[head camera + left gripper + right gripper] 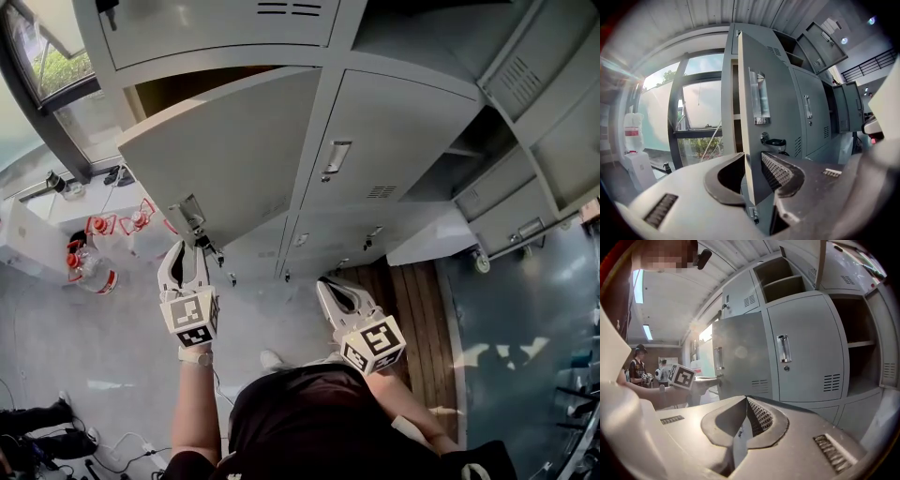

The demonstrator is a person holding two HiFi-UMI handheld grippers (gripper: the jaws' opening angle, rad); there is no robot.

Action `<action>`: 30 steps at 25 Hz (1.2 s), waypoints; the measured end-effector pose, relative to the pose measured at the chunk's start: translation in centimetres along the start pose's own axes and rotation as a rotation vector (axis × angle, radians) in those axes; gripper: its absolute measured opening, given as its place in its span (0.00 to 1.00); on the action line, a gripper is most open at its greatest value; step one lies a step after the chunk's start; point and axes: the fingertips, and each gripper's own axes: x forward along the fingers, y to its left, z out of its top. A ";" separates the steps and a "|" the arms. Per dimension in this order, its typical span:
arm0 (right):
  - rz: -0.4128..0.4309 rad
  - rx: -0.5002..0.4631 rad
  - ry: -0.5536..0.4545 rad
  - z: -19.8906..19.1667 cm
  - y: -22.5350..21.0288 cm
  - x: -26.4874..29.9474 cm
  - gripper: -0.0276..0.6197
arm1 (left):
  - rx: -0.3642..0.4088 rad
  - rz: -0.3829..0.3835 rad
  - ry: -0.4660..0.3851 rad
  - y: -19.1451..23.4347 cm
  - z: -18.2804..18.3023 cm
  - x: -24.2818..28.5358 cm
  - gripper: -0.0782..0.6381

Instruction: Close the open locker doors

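Between the jaws of my left gripper [752,161]: free edge of the open locker door [783,122], jaws standing apart around it.
Key [776,141]: in that door's lock, just beyond my left gripper's tips.
My right gripper [744,404]: jaws together, empty, closed locker door [806,348] ahead.

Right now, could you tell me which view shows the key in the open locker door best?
The left gripper view: the key sits close and sharp below the handle. The head view shows it tiny, from above. The right gripper view shows the door, but its key is unclear.
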 end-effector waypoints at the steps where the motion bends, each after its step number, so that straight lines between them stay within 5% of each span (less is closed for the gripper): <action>1: -0.008 0.006 -0.001 0.0 -0.1 0.1 0.09 | 0.001 0.001 0.001 0.3 -0.1 0.4 0.28; 30: -0.119 0.019 -0.014 0.5 -3.8 1.6 0.09 | 0.011 0.113 0.037 5.8 -0.1 9.0 0.28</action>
